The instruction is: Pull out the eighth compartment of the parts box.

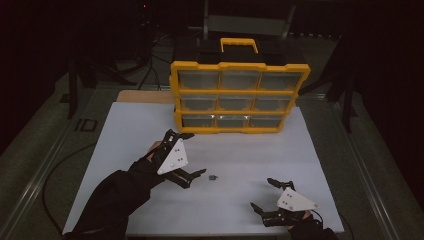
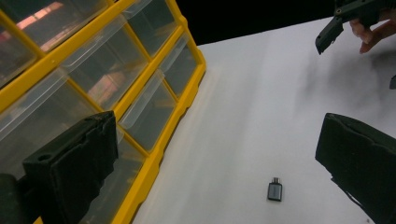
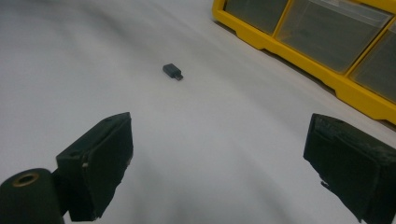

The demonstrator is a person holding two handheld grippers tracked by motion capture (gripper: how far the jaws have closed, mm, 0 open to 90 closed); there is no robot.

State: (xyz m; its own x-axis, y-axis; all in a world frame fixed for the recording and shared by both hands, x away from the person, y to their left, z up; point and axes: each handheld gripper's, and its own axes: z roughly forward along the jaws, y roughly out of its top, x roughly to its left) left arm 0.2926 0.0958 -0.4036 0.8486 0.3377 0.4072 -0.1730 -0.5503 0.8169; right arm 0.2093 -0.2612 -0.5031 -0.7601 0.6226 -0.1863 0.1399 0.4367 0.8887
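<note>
A small dark grey USB adapter (image 1: pixel 214 176) lies flat on the white tabletop (image 1: pixel 130 135). My left gripper (image 1: pixel 195 153) is open just to its left, one jaw near the adapter, the other towards the organizer. In the left gripper view the adapter (image 2: pixel 274 189) lies low between the wide-apart jaws, nearer the right one. My right gripper (image 1: pixel 261 193) stands open near the table's front right, holding nothing. In the right gripper view the adapter (image 3: pixel 172 71) lies ahead, left of centre, well beyond the jaws.
A yellow organizer (image 1: pixel 240 95) with three rows of clear drawers and a top handle stands upright at the back centre. Its drawers (image 2: pixel 116 93) take up the left of the left gripper view. Its bottom edge (image 3: pixel 327 70) crosses the right gripper view's upper right.
</note>
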